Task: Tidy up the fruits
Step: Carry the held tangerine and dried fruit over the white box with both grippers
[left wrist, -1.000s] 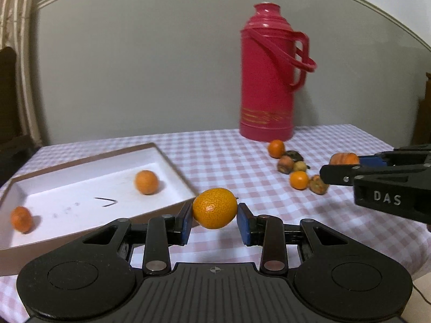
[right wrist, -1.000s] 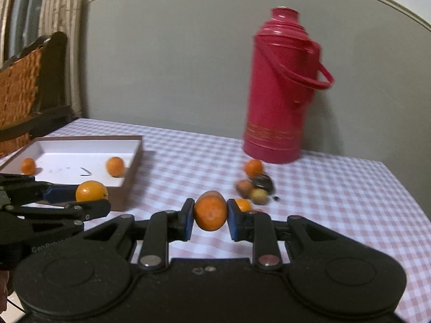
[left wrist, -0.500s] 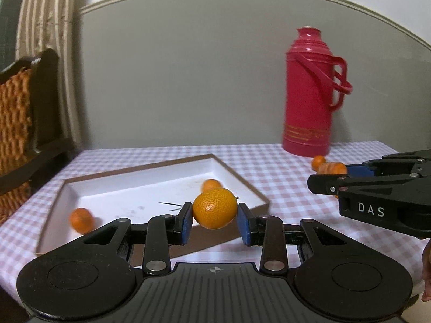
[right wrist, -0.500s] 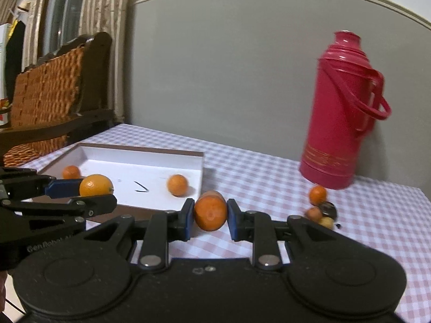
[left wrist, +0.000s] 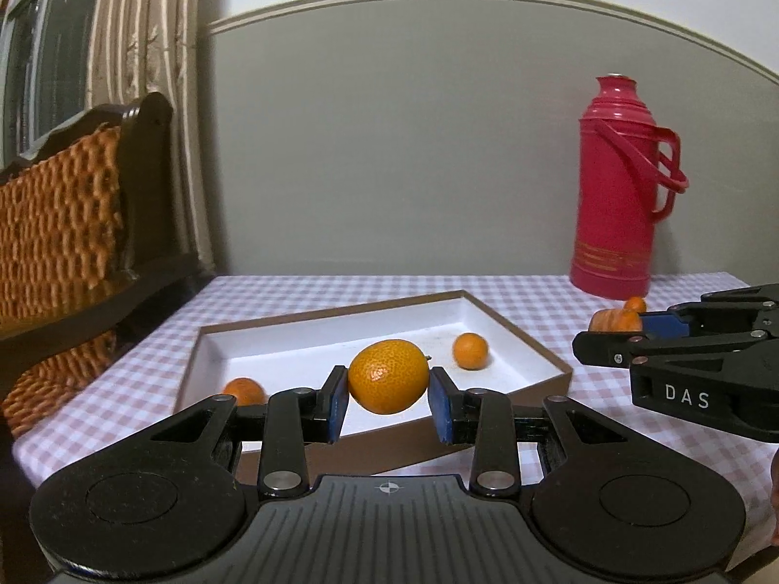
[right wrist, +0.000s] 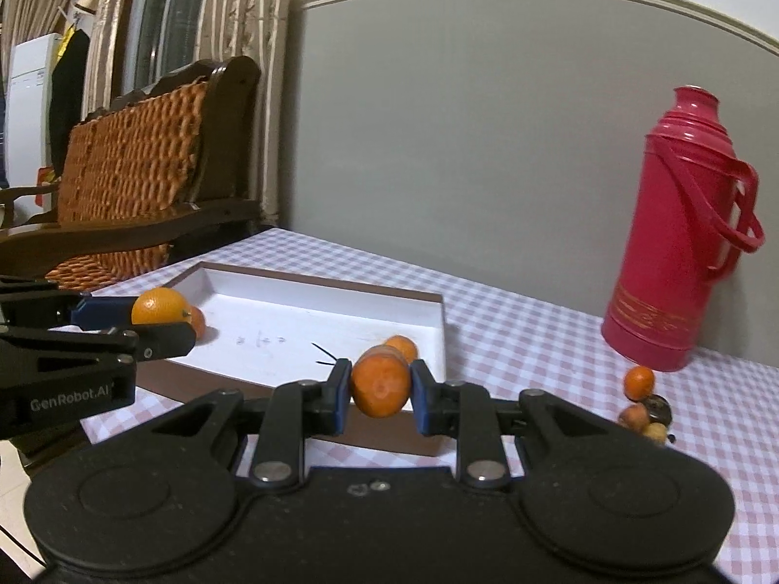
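Your left tongs grip an orange, right tongs a carrot-like piece; only the right view shows the fruit cluster.

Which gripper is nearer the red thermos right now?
Right. The right gripper, shut on an orange fruit, sits on the side toward the red thermos; the left gripper, holding a mandarin, is farther, across the box.

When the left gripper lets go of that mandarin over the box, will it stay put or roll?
The mandarin in the left gripper looks round and smooth, so it will probably roll on the flat floor of the white box. The box's raised walls should likely stop it. Its peel looks firm, so a low release probably won't bruise it.
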{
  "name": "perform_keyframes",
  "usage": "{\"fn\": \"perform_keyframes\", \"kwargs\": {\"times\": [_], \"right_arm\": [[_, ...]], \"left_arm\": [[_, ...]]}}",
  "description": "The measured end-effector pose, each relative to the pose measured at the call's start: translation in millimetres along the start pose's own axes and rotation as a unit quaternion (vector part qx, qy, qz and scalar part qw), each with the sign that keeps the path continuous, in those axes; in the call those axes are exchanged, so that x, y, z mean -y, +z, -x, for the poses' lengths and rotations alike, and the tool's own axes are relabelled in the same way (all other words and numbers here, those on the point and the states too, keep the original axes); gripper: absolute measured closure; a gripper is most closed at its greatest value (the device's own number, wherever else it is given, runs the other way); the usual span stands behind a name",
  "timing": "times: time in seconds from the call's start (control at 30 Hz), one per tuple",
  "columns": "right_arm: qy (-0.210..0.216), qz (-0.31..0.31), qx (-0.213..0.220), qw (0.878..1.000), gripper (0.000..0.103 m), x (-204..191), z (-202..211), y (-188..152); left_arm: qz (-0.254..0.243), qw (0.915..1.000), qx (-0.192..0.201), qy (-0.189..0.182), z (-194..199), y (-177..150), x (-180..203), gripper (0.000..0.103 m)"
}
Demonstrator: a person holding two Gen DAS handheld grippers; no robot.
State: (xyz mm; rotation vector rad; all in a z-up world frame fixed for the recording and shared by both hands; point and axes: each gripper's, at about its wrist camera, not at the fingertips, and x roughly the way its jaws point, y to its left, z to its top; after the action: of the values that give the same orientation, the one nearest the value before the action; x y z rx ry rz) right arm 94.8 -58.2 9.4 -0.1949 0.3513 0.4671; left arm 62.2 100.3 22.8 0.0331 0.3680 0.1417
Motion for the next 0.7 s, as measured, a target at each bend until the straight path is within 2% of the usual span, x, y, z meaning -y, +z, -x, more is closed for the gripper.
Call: {"fn": "perform_keyframes", "kwargs": {"times": [0.47, 0.7], "right_arm": [[0.044, 0.017, 0.011, 0.999, 0.086, -45, -15, 17], [0.061, 0.037, 0.016, 0.997, 0.086, -65, -25, 28]], "left_arm": [[0.017, 0.9987, 0.005, 0.047, 12, -5, -44, 0.067], [0.034, 0.9968, 0.014, 0.071, 9, 3, -70, 0.067]]}}
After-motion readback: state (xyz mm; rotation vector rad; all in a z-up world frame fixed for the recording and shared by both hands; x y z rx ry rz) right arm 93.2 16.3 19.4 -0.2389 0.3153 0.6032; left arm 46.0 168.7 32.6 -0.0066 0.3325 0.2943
